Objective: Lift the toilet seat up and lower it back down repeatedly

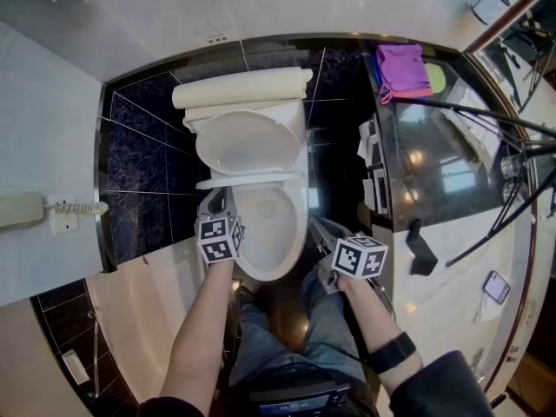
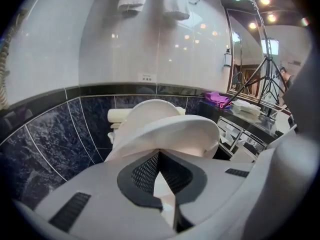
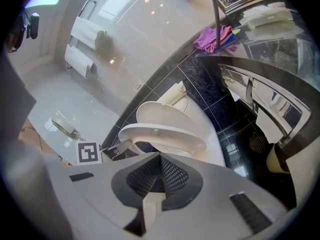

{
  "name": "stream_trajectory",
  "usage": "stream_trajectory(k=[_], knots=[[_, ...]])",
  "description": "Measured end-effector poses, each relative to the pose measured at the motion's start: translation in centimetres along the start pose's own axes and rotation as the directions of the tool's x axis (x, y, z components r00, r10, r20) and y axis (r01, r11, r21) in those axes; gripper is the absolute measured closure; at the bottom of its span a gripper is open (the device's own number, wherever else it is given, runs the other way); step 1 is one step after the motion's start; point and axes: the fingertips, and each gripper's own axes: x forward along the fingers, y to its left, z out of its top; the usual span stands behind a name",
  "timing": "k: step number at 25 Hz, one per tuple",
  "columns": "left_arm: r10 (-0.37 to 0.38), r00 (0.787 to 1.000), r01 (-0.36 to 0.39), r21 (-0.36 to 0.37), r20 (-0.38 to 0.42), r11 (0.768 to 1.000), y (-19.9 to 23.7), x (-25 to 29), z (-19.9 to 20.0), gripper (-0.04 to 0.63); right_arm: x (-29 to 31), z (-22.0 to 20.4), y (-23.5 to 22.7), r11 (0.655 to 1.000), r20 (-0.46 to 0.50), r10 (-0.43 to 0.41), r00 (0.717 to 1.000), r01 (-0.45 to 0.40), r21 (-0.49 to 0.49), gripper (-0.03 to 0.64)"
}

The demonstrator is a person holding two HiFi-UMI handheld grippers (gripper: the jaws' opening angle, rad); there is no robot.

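Note:
The white toilet seat (image 1: 248,181) is held half raised over the bowl (image 1: 271,237), with the lid (image 1: 248,142) upright against the tank behind it. My left gripper (image 1: 217,205) is at the seat's front left edge, shut on that rim. In the left gripper view the seat (image 2: 170,131) arches right above the closed jaws (image 2: 159,156). My right gripper (image 1: 323,233) hangs to the right of the bowl, apart from the seat, shut with nothing in it. The right gripper view shows the raised seat (image 3: 160,134) from the side, beyond its closed jaws (image 3: 160,159).
A dark counter (image 1: 434,172) with a purple cloth (image 1: 401,68) and black tripod legs (image 1: 486,111) stands close on the right. A wall phone (image 1: 22,208) hangs on the left. Dark tiled wall surrounds the tank (image 1: 243,89). The person's legs are in front of the bowl.

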Motion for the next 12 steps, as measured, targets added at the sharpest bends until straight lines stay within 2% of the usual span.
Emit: stream_trajectory(k=[6, 12], knots=[[0.019, 0.999, -0.020, 0.048, 0.032, 0.999, 1.3, 4.1, 3.7, 0.595, -0.4, 1.1, -0.2, 0.997, -0.012, 0.008, 1.000, -0.009, -0.074, 0.601], [0.038, 0.999, -0.039, 0.074, 0.020, 0.996, 2.3, 7.5, 5.7, 0.595, -0.4, 1.8, -0.8, 0.993, -0.011, 0.002, 1.000, -0.003, -0.115, 0.600]])
